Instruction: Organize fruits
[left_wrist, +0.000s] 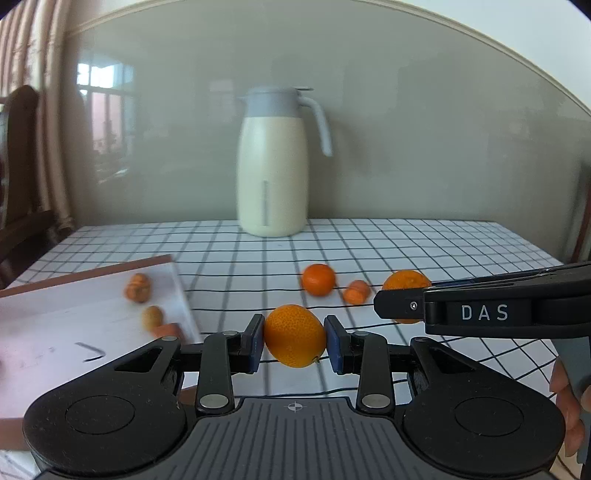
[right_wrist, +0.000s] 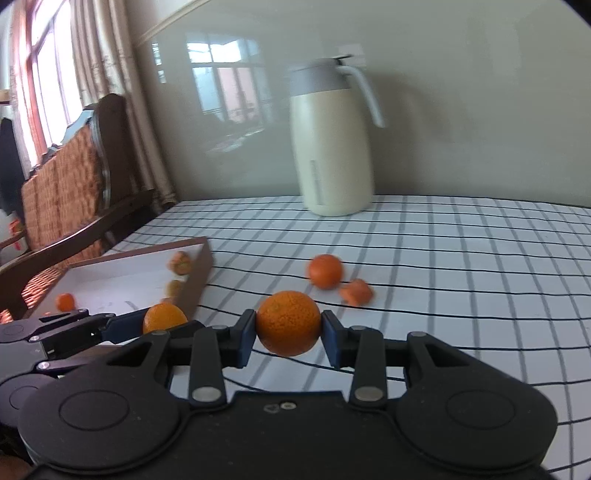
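While both claws are squeezed shut on fruit, the left claw (left_wrist: 294, 341) holds a yellow-orange fruit (left_wrist: 294, 335) and the right claw (right_wrist: 289, 331) holds a round orange (right_wrist: 289, 322). Left of them, the white tray (left_wrist: 74, 314) looks blurry, its fruit hard to make out.

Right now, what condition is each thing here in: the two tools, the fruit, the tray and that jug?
Left tool: shut on an oval orange fruit, held above the table.
Right tool: shut on a round orange fruit, also lifted.
Tray: holds a few small fruits, blurred.
Loose round orange: lying on the checked tablecloth.
Small orange piece: lying beside it.
Jug: upright, lid on.
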